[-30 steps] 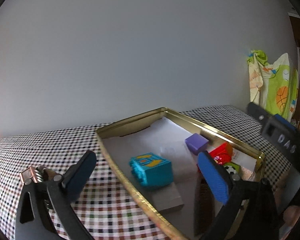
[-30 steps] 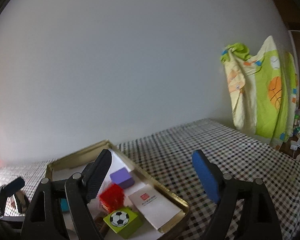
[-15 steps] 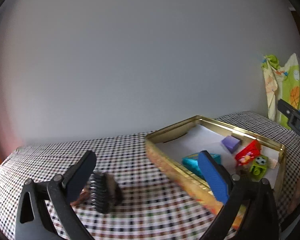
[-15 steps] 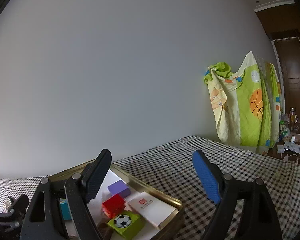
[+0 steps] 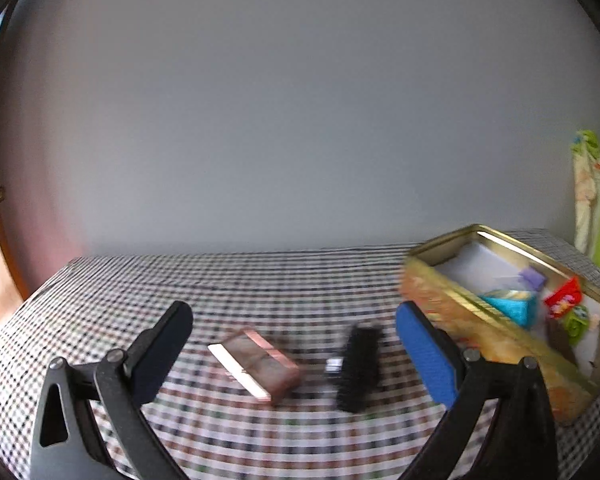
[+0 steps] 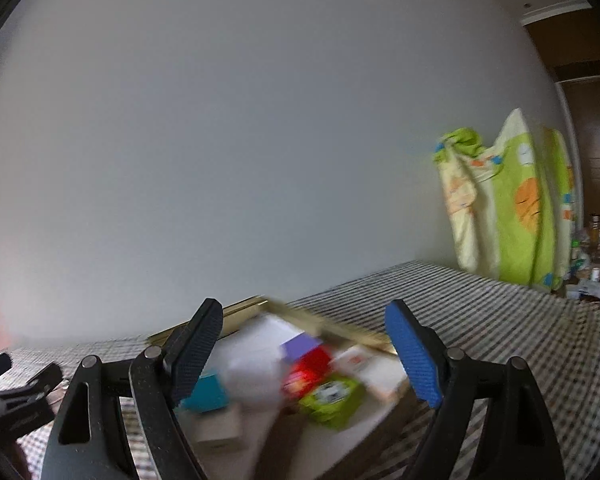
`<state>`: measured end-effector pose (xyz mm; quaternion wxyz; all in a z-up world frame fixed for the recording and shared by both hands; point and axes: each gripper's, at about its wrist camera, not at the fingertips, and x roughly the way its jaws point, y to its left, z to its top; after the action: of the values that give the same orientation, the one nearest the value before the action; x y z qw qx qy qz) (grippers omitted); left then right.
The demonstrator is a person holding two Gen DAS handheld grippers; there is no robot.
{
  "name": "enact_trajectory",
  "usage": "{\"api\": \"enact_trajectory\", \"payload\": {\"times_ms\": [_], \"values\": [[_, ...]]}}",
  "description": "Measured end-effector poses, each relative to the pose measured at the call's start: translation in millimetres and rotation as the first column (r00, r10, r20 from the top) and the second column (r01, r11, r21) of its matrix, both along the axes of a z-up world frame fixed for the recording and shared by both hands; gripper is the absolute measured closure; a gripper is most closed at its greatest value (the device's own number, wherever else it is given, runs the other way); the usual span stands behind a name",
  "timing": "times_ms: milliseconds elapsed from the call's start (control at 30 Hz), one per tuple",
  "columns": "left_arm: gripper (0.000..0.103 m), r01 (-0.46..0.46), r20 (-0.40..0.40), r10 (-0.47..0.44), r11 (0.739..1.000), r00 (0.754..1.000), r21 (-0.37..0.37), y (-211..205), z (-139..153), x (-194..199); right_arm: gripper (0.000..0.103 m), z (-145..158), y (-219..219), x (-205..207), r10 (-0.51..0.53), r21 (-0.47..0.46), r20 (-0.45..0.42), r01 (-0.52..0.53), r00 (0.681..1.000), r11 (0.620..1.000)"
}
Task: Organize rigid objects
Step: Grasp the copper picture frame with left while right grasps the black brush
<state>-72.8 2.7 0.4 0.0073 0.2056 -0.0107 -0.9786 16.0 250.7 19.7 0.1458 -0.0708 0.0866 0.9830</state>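
In the left wrist view a brown flat box [image 5: 256, 364] and a black brush [image 5: 358, 368] lie on the checkered tablecloth between my open, empty left gripper [image 5: 296, 348]. The gold tin tray [image 5: 460, 324] stands to the right, holding teal [image 5: 508, 308], purple [image 5: 534, 276], red [image 5: 562, 300] and green [image 5: 578, 320] blocks. In the right wrist view my right gripper [image 6: 308, 352] is open and empty above the tray [image 6: 340, 328], over the purple block [image 6: 300, 346], red block [image 6: 308, 372], green football block [image 6: 332, 398], teal block [image 6: 206, 396] and a white card [image 6: 364, 368].
A plain grey wall runs behind the table. A green and yellow patterned cloth [image 6: 508, 208] hangs at the right, with bottles [image 6: 596, 256] beside it. The left gripper's body [image 6: 16, 396] shows at the lower left of the right wrist view.
The left gripper has swung left, away from the tray; the brown box and brush now lie between its fingers. The right gripper has shifted over the tray.
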Motion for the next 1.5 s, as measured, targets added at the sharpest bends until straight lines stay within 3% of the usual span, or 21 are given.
{"api": "enact_trajectory", "payload": {"times_ms": [333,500,633,833,900,967,1067,1267,1400,1500], "values": [[0.001,-0.164,0.047,0.164,0.986,0.985,0.002,-82.1,-6.0,-18.6,0.018,-9.4,-87.6,-40.4,0.187,-0.024,0.126,-0.186,0.974,0.982],[0.001,-0.283,0.111,0.280,0.959,0.953,0.012,-112.0,-11.7,-28.6,0.018,-13.5,-124.2,-54.8,0.238,-0.034,0.178,-0.236,0.955,0.971],[0.001,-0.319,0.154,0.311,0.947,0.938,0.029,-118.9,-16.4,-33.8,0.018,-20.3,-152.4,-76.8,0.279,-0.048,0.271,-0.276,0.921,0.960],[0.001,-0.313,0.160,0.308,0.950,0.938,0.006,-113.2,-20.4,-34.7,0.019,-36.7,-178.9,-111.7,0.273,-0.059,0.440,-0.276,0.855,0.959],[0.001,-0.311,0.161,0.306,0.951,0.938,0.000,-113.2,-20.9,-35.7,0.031,-44.4,-181.6,-124.0,0.278,-0.082,0.496,-0.274,0.822,0.958],[0.001,-0.309,0.163,0.305,0.951,0.938,-0.002,-113.4,-21.5,-34.8,0.051,-52.7,-187.1,-129.1,0.276,-0.093,0.557,-0.271,0.783,0.958],[0.001,-0.307,0.166,0.304,0.952,0.938,-0.003,-114.8,-20.4,-35.6,0.057,-67.3,-181.2,-140.8,0.306,-0.166,0.621,-0.260,0.722,0.951],[0.001,-0.279,0.191,0.273,0.960,0.943,0.007,-108.9,-21.6,-38.7,0.058,-64.7,-169.4,-133.3,0.407,-0.249,0.567,-0.322,0.716,0.914],[0.001,-0.242,0.224,0.224,0.968,0.948,0.058,-112.5,-25.2,-40.0,0.059,-53.0,-164.0,-112.1,0.428,-0.190,0.524,-0.389,0.736,0.901],[0.001,-0.215,0.246,0.187,0.973,0.951,0.089,-110.9,-28.4,-41.5,0.059,-41.3,-153.6,-90.1,0.433,-0.123,0.470,-0.429,0.769,0.895]]}}
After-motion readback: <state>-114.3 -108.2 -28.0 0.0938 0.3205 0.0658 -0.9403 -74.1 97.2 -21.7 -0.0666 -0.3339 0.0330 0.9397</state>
